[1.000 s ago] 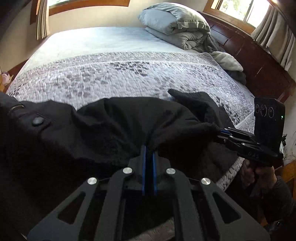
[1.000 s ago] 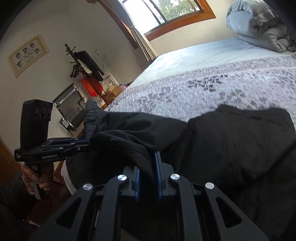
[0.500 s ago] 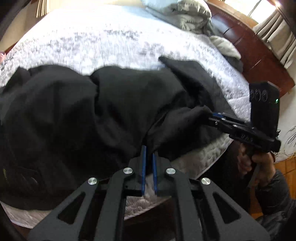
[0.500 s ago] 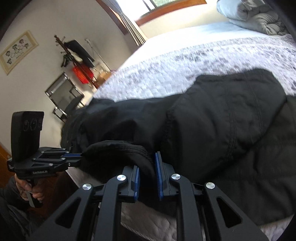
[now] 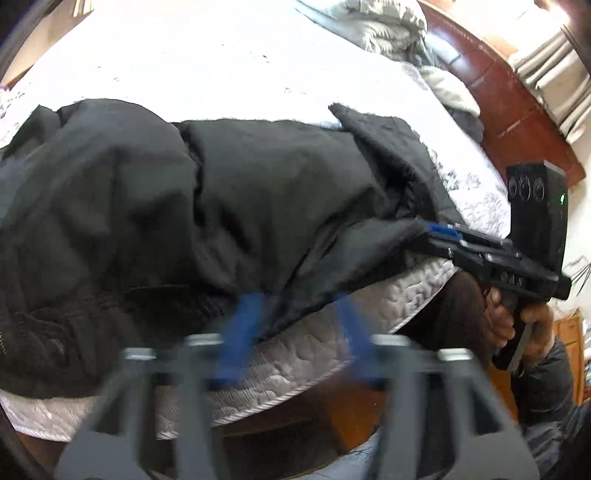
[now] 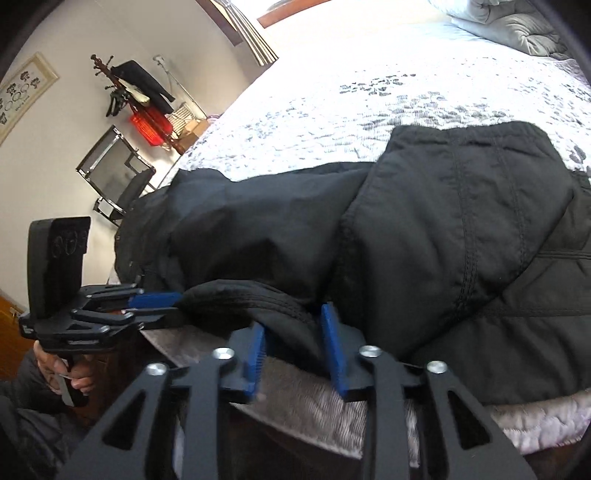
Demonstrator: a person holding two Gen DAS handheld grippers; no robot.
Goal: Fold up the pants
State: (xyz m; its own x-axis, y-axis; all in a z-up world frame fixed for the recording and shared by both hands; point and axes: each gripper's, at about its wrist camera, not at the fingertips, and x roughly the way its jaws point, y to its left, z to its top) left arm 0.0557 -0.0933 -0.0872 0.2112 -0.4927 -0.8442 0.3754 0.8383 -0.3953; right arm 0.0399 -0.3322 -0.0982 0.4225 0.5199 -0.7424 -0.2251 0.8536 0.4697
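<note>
The black pants [image 5: 207, 206] lie bunched across the near edge of the bed; they also show in the right wrist view [image 6: 424, 236]. My left gripper [image 5: 295, 314] is open, its blue pads apart and blurred, with a pants edge between them near the mattress edge. It shows at the left of the right wrist view [image 6: 159, 306]. My right gripper [image 6: 295, 332] is open with a fold of pants lying loose between its pads. In the left wrist view it [image 5: 439, 236] sits at the pants' right end.
The bed's patterned grey quilt [image 5: 229, 62] stretches beyond the pants. Folded grey bedding [image 6: 517, 26] lies at the head by the wooden headboard [image 5: 517, 110]. A coat rack [image 6: 129, 88] and a chair [image 6: 118, 173] stand by the wall at left.
Both grippers lowered the pants onto the bed edge, then opened: the pads that were shut on the cloth now stand apart. The pants lie flatter.
</note>
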